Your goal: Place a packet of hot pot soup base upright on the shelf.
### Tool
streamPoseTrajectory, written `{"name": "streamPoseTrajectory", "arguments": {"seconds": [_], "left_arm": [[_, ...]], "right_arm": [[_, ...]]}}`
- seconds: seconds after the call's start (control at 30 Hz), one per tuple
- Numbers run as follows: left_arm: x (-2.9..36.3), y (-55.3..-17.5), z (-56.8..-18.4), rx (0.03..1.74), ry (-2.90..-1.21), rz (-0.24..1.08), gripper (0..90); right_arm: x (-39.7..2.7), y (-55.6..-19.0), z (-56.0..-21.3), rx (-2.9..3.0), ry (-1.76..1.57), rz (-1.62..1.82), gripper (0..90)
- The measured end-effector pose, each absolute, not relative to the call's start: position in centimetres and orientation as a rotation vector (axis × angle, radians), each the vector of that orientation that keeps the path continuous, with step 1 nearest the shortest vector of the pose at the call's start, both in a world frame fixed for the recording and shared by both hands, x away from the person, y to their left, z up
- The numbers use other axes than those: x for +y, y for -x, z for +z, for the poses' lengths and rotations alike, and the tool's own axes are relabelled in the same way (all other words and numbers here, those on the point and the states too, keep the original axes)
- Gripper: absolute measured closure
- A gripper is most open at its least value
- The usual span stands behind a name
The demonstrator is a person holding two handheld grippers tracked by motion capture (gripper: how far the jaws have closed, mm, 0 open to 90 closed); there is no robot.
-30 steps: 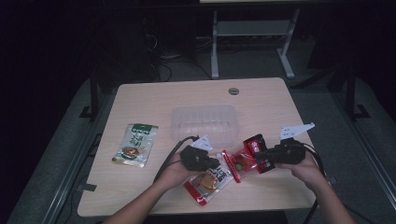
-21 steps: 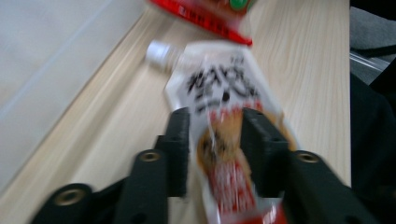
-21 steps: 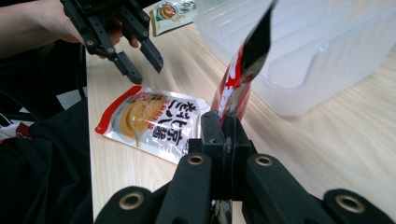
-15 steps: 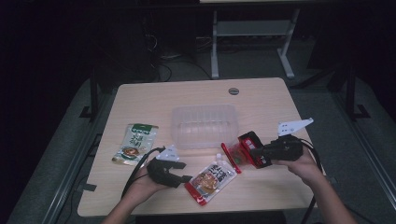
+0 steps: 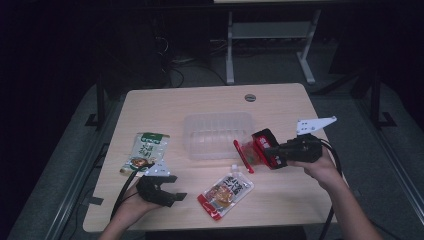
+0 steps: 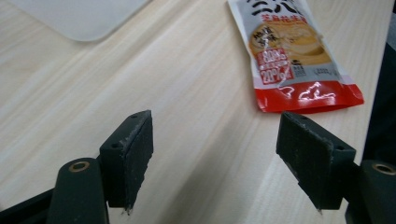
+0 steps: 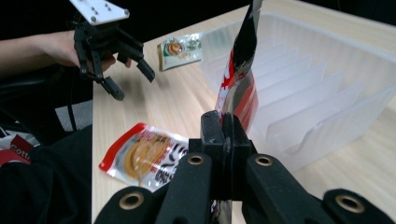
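Observation:
My right gripper [image 5: 267, 150] is shut on a red snack packet [image 5: 249, 153], held upright on edge just above the table beside the near right corner of a clear ribbed plastic container [image 5: 217, 134]. In the right gripper view the red packet [image 7: 240, 88] rises from the shut gripper [image 7: 224, 122] against the container [image 7: 327, 79]. My left gripper [image 5: 176, 187] is near the front left of the table; its jaws have just been opening and nothing is between them [image 6: 215, 121]. An orange and red pouch [image 5: 225, 190] lies flat to its right, apart from it.
A green pouch [image 5: 146, 152] lies flat at the left of the wooden table [image 5: 200, 100], just beyond my left hand. A round grommet [image 5: 250, 97] sits in the far part of the tabletop. Table legs and cables stand on the dark floor behind.
My left gripper let go near the orange pouch, opened, and drew away to the left. My right gripper rose a little with the red packet, toward the container's corner.

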State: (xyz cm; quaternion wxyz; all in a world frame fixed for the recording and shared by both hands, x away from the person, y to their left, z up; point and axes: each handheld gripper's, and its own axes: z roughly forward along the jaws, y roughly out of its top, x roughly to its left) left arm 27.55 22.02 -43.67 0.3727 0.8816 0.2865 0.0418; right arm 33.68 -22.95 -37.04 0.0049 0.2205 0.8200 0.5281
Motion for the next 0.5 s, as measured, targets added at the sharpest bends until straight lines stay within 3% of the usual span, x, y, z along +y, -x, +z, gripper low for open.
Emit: {"name": "streamPoseTrajectory", "arguments": {"seconds": [0.5], "left_arm": [[22.3,-28.1,-43.6,0.704,-2.246,0.112,23.7]], "right_arm": [[-20.9,-36.5,-34.8,2.505,-0.664,1.657,89.9]]}}
